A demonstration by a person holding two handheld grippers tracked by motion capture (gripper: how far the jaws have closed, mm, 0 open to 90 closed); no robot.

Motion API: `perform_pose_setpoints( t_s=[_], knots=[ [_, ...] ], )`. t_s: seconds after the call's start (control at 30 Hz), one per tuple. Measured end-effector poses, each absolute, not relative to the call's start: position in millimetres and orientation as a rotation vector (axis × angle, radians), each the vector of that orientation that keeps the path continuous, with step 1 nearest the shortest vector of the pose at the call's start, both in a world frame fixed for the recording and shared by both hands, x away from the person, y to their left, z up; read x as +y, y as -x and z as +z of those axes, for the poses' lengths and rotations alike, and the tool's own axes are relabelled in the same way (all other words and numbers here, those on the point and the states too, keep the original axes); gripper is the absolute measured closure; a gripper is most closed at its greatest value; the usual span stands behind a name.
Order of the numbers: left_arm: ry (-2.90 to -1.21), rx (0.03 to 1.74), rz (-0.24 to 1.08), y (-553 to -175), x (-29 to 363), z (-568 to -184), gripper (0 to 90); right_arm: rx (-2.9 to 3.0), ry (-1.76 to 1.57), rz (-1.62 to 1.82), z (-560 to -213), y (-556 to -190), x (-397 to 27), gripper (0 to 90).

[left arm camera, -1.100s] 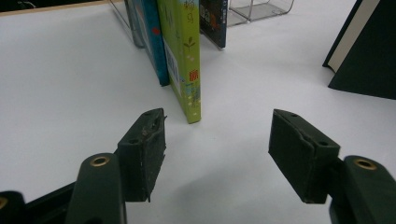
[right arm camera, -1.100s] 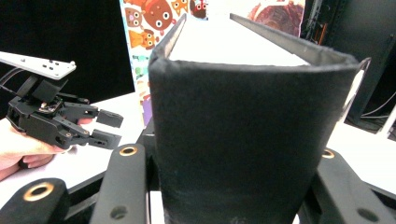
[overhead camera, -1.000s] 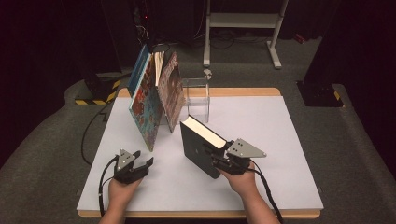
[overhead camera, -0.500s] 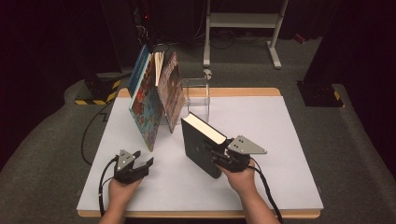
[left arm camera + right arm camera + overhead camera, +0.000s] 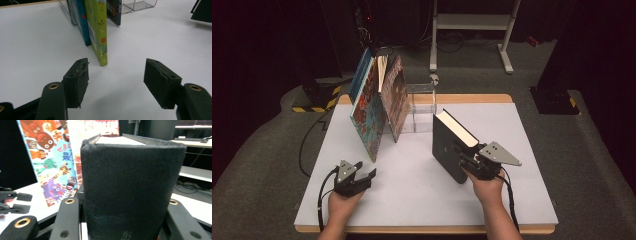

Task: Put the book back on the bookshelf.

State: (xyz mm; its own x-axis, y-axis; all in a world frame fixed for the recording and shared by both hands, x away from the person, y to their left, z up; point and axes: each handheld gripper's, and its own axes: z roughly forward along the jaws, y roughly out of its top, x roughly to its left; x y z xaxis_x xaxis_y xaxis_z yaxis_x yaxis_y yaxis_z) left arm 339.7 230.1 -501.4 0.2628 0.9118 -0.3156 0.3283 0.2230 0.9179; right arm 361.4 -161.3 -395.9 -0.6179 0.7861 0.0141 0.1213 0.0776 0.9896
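Since a moment ago, the black book (image 5: pixel 451 146) in my right tool (image 5: pixel 468 162) has shifted right, away from the leaning picture books (image 5: pixel 377 107), and stands upright on the counter (image 5: pixel 412 195), clamped by its spine. My left tool (image 5: pixel 362 175), nearer than those books, rests open and empty. Behind them stands a clear bookend (image 5: pixel 422 107).

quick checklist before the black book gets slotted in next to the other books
1. Right gripper shut on the black book: ok.
2. Book upright, spine toward the hand: ok.
3. Free gap between the black book and the picture books: ok.
4. Picture books leaning against the clear acrylic stand, not upright: not ok.
5. Left gripper open, nothing between its fingers: ok.
6. Book's bottom edge clear of the table: cannot tell.
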Motion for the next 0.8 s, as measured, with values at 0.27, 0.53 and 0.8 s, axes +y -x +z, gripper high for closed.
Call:
perform_pose_setpoints(
  t_s=[0.27, 0.53, 0.8],
  knots=[
    [-1.334, 1.295, 0.616, -339.9, 230.2, -501.5, 36.6, 1.785, -0.927, 1.566, -399.2, -363.2, -169.0, 54.0],
    [-1.333, 1.294, 0.615, -340.1, 229.9, -501.5, 36.6, 1.777, -0.962, 1.574, -409.4, -362.3, -169.5, 53.8],
    [-1.347, 1.291, 0.632, -340.0, 228.4, -502.0, 37.3, 1.796, -0.915, 1.571, -414.0, -356.8, -171.5, 52.9]
  ],
)
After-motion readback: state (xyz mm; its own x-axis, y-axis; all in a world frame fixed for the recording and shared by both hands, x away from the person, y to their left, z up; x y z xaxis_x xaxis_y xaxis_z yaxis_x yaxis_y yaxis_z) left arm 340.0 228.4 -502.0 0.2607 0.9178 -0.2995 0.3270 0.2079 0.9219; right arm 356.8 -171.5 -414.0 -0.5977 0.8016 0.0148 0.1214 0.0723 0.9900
